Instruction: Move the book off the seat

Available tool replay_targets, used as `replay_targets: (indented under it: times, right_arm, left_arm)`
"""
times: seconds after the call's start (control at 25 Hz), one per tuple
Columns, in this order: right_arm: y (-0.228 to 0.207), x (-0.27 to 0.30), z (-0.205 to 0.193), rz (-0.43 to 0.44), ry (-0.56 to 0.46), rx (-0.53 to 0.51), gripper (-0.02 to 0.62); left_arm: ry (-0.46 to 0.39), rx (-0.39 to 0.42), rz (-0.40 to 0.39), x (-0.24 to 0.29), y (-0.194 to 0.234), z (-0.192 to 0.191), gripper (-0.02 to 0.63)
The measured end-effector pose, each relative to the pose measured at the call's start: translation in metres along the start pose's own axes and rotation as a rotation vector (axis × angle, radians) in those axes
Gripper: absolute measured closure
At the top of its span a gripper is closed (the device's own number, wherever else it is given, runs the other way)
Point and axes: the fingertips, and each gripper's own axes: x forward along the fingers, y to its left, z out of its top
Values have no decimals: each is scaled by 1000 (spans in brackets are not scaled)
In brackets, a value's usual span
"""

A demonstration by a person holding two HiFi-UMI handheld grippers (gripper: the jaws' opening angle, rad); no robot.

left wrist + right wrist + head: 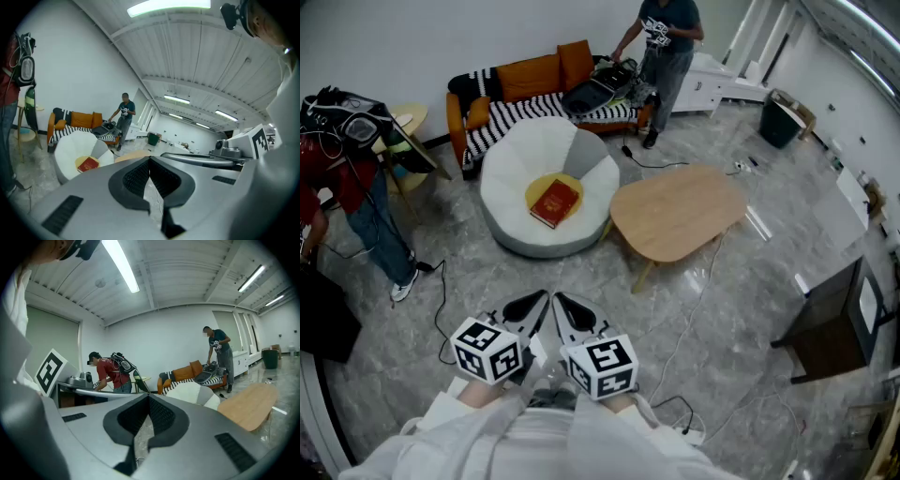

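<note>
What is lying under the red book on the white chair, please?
The red book lies on a yellow cushion in the white chair's seat. Whatever is directly beneath the book is covered and cannot be seen.

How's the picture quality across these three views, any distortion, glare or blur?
Head view: evenly lit, sharp, the red book reads clearly, edges curve. Left gripper view: heavy fisheye, dark corners, the ceiling light glares white. Right gripper view: same fisheye and dark corners.
</note>
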Motion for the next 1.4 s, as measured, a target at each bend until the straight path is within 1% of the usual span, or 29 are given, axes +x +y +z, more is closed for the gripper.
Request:
replay_targets:
  times: [0.16,0.48,0.68,0.8,1.0,1.16,1.4]
  right_arm:
    - [-3,-5,6,0,-8,1,584]
    - [-7,-3,12,-8,-22,-22,584]
    - [-10,-7,11,-10,-37,8,584]
    - [-14,-10,5,-23,-25,22,583]
    - [-22,-16,0,-16,-21,41,583]
    - [-32,-23,-2,-16,-16,41,583]
    - [-48,-33,-8,-47,-35,44,583]
  left_arm:
    - [5,18,-8,3,-7,3,600]
    - [-15,0,-7,4,-10,3,600]
    - [-30,-18,16,4,-7,6,600]
    - [-49,-30,27,3,-5,8,600]
    - [-61,-39,40,6,-7,5,600]
    - [-60,-59,63,12,-6,1,600]
    - [-37,-49,87,23,-18,-13,600]
